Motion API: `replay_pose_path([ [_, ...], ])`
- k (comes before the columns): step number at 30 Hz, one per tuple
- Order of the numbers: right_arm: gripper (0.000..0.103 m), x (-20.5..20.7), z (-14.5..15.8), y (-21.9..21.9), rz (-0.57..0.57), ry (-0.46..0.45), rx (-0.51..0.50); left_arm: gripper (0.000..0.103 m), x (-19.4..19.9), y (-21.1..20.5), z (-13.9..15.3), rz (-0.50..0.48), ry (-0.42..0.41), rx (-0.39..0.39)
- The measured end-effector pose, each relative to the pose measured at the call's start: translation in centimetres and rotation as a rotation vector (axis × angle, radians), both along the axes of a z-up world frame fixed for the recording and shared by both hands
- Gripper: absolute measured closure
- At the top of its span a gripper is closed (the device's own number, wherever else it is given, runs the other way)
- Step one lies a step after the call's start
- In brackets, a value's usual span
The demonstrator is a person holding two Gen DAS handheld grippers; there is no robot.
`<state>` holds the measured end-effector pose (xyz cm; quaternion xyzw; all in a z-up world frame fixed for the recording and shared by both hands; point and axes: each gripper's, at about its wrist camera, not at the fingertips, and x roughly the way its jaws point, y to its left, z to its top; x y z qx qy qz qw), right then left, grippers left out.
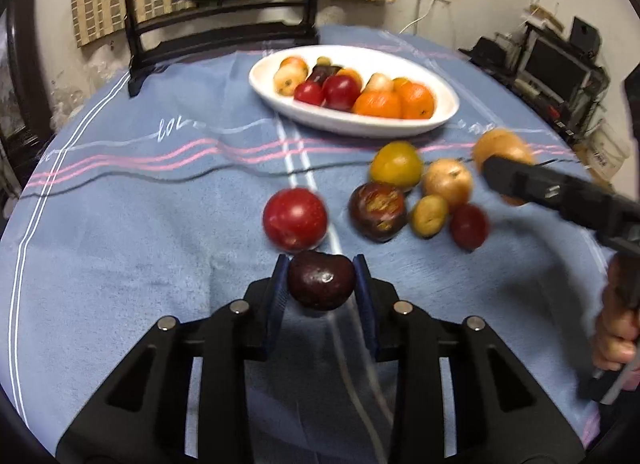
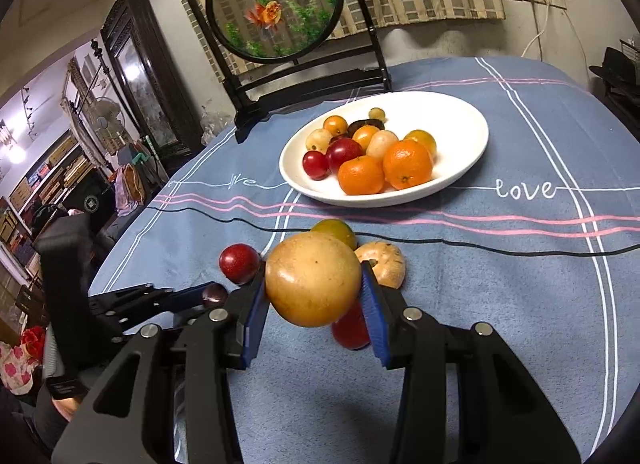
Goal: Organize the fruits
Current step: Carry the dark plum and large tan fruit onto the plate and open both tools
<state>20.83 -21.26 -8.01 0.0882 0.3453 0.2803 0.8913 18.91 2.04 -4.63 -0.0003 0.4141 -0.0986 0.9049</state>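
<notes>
While the left gripper (image 1: 321, 278) pinches a dark plum (image 1: 321, 279), the right gripper (image 2: 314, 289) clamps a tan fruit (image 2: 313, 278).

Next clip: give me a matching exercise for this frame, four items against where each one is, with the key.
Items:
1. dark plum
2. tan fruit
3. two oranges
4. red plum

Places:
A. in the white dish
B. on the cloth, just ahead of the left tool
C. held in the left tool
D. held in the right tool

Pairs: 1-C, 2-D, 3-A, 4-B
</notes>
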Motion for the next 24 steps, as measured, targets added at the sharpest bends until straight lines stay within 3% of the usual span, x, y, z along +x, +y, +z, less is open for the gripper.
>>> replay_pose_path([
  [5,0.059,1.4,2.0,-1.0,-0.008,-0.043,0.002,0.070,2.1,-0.3,4.3,-0.064,-0.049,-0.031],
  [10,0.059,5.5,4.2,-2.4,-0.088,-0.109,-0.019,0.070,8.0,-1.6,8.0,-0.079,-0.127,-0.001],
  [16,0.059,11.3,3.6,-3.9,-0.166,-0.118,-0.015,0.070,15.6,-2.1,7.7,-0.055,-0.111,-0.023],
  [24,0.059,15.9,2.1,-3.0,-0.145,-0.087,-0.042,0.070,21.9,-2.5,4.7,-0.022,-0.023,-0.036],
])
